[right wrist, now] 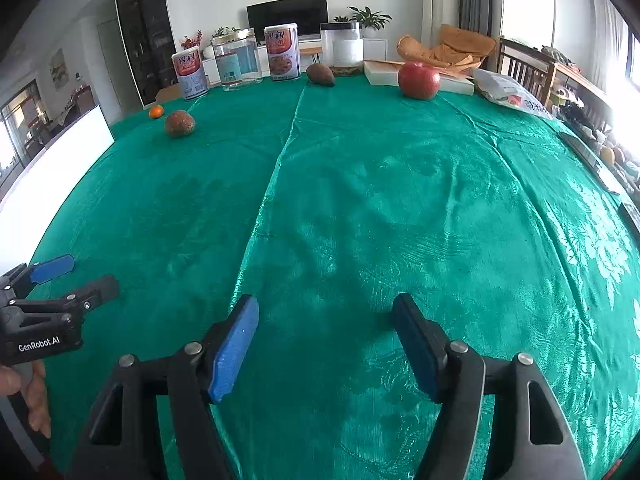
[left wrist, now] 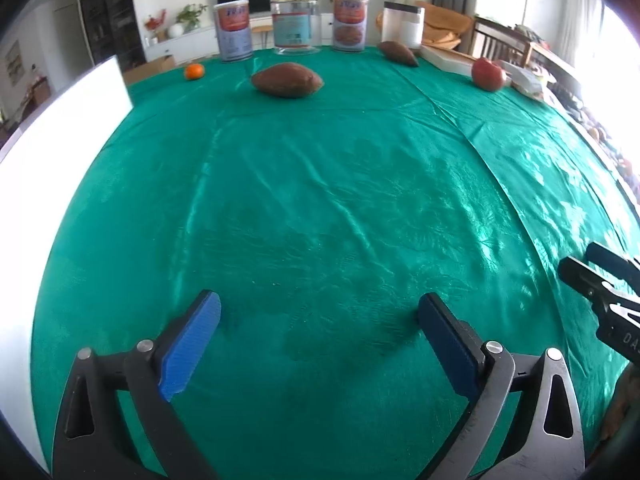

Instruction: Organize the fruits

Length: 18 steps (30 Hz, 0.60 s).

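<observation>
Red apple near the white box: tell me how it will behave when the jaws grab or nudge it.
The red apple looks round and glossy, so it may roll if nudged and could slip between flat pads. It sits free on the smooth green tablecloth, which probably offers little grip. It looks firm and likely fairly heavy for its size, so a centred squeeze should hold.

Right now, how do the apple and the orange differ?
The apple is red and clearly bigger; the orange is orange and small. The apple sits far right by the white box; the orange sits far left by the white board. Both rest untouched on the green cloth.
</observation>
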### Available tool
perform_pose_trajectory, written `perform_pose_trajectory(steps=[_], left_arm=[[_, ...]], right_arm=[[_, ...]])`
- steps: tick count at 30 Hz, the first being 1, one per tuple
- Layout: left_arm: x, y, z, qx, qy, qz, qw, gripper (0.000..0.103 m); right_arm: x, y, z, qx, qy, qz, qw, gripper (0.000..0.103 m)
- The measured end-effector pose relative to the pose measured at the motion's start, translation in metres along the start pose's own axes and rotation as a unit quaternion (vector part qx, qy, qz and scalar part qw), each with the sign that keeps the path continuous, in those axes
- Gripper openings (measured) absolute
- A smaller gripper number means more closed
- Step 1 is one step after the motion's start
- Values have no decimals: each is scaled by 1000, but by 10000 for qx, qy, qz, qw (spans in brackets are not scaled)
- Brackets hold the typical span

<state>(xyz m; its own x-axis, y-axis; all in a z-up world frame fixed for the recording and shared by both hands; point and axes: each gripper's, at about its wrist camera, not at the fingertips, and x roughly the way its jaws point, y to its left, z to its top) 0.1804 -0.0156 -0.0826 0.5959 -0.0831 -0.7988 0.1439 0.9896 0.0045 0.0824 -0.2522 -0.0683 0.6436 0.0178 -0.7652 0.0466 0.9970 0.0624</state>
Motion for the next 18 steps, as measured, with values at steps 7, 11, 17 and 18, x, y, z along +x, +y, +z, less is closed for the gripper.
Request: perform_pose_trajectory(steps=[7, 11, 17, 18], left_arm=[[4, -2, 1, 11, 13, -45, 10000, 101], [4, -2, 2, 10, 15, -52, 10000, 101], [4, -2, 2, 14, 16, -53, 10000, 102], [4, -2, 1, 16, 16, -52, 10000, 102]], right_arm=[[9, 8, -4, -108, 72, -176, 9998, 78], [11, 9, -5, -140, 101, -244, 9996, 81], [12, 7, -4, -70, 119, -305, 9994, 84], [12, 7, -4, -62, 122, -312, 9994, 85]])
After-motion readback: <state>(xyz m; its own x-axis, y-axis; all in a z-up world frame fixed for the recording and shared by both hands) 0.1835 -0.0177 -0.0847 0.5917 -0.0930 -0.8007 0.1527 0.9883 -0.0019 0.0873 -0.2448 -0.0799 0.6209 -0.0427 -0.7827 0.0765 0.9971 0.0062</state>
